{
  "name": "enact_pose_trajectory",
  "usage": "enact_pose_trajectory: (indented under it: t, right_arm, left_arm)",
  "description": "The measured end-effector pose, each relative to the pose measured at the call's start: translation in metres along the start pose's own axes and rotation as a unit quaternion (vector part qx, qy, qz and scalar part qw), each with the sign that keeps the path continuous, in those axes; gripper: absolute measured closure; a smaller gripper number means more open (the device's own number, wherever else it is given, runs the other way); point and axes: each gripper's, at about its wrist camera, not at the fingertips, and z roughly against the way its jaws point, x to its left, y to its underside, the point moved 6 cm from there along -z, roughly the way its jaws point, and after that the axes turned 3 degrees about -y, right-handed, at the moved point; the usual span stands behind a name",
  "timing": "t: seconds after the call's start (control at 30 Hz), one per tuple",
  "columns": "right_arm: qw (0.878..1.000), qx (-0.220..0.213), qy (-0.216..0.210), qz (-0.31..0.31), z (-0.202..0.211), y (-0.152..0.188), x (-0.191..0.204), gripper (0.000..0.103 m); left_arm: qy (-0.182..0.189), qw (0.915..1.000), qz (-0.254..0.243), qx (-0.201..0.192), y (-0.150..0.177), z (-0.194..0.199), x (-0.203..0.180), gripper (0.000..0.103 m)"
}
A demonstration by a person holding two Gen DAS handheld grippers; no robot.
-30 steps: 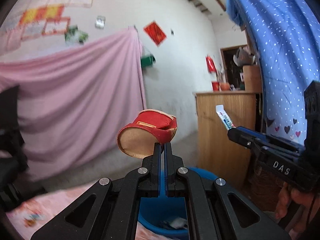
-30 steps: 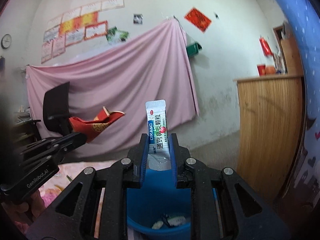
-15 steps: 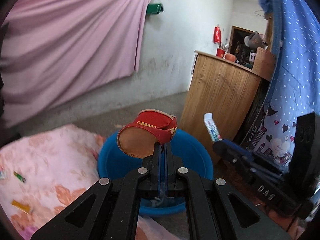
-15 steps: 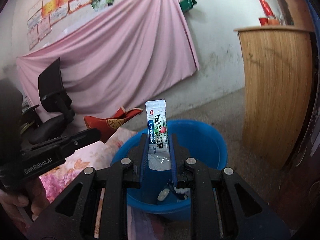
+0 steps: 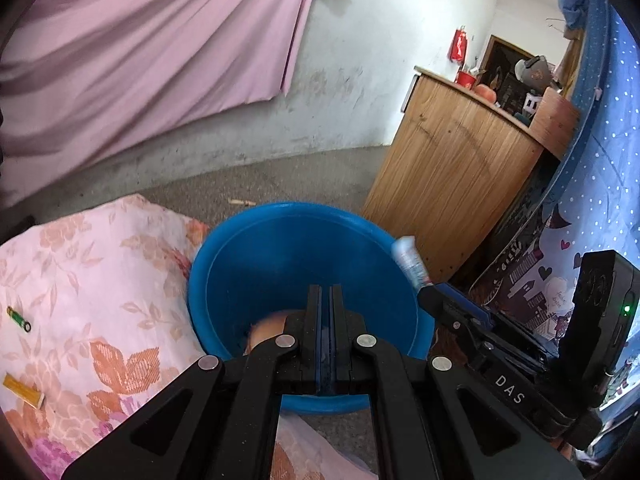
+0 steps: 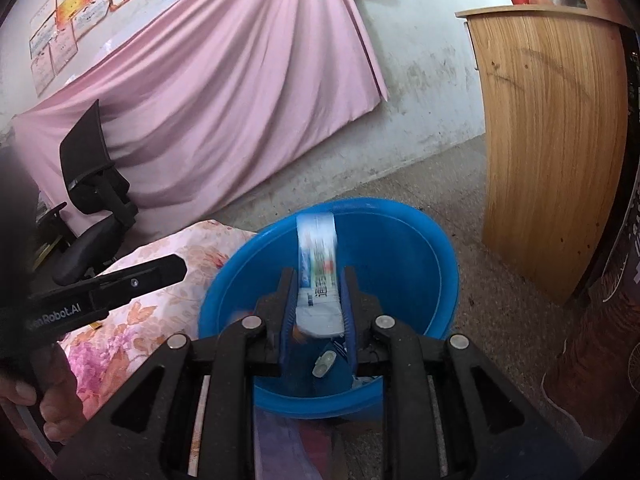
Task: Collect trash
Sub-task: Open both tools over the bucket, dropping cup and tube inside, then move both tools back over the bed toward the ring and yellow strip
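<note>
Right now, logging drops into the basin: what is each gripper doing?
Left gripper: shut, holding nothing.
Right gripper: jaws around the white sachet over the blue basin; grip uncertain, sachet blurred.

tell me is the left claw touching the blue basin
Apart. Right wrist view: the left claw tip sits short of the blue basin rim, with floral cloth showing between them.

White sachet [image 6: 318,256] upright over blue basin [image 6: 424,240], tan wrapper [image 5: 268,326] inside
</note>
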Motion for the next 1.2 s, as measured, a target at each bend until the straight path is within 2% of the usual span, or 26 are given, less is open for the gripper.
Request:
enact_pose_trajectory:
  t: [0.17,0.27,0.33,0.5,0.57,0.6,0.67,0.73,0.8,0.87,0.93,1.07,1.2]
  right_arm:
    - [1.000,0.006,0.015,0.004,-0.003,0.002,-0.002,0.049]
    - [1.000,0.006,0.019,0.006,-0.003,0.002,-0.002,0.040]
    - [1.000,0.003,0.019,0.006,-0.002,0.002,-0.001,0.035]
    - [1.000,-0.006,0.023,0.007,0.004,-0.001,0.001,0.021]
    - [1.000,-0.010,0.027,0.010,0.008,-0.003,0.002,0.014]
    - [0.999,-0.016,0.029,0.015,0.012,-0.004,0.005,0.013]
    - [0.999,-0.029,0.035,0.025,0.020,-0.008,0.009,0.004]
    - [0.997,-0.048,0.039,0.036,0.031,-0.012,0.015,0.000]
    - [0.996,-0.064,0.040,0.044,0.039,-0.015,0.022,0.000]
    - [0.995,-0.080,0.042,0.052,0.046,-0.017,0.028,0.000]
    - [0.992,-0.100,0.042,0.059,0.054,-0.019,0.034,0.000]
    - [0.989,-0.128,0.022,0.069,0.066,-0.020,0.053,0.000]
    - [0.983,-0.160,0.007,0.085,0.079,-0.023,0.074,0.000]
  left_arm:
    - [-0.016,0.9998,0.007,0.004,0.003,-0.001,0.008,0.100]
    - [-0.027,0.9996,0.012,-0.002,0.006,0.004,0.014,0.089]
    - [-0.031,0.9993,0.016,-0.008,0.008,0.008,0.018,0.077]
    - [-0.052,0.9978,0.021,-0.036,0.012,0.025,0.028,0.071]
    - [-0.062,0.9965,0.020,-0.052,0.014,0.032,0.030,0.056]
    - [-0.067,0.9954,0.019,-0.067,0.015,0.039,0.032,0.045]
    - [-0.074,0.9930,0.018,-0.091,0.017,0.050,0.034,0.036]
    - [-0.081,0.9909,0.015,-0.107,0.019,0.059,0.036,0.017]
    - [-0.100,0.9865,0.013,-0.129,0.021,0.071,0.039,0.010]
    - [-0.111,0.9830,0.011,-0.145,0.023,0.081,0.041,0.009]
    - [-0.123,0.9801,0.012,-0.156,0.026,0.091,0.045,0.002]
    - [-0.168,0.9662,-0.002,-0.196,0.031,0.119,0.053,0.002]
    - [-0.193,0.9564,-0.007,-0.219,0.037,0.139,0.062,0.002]
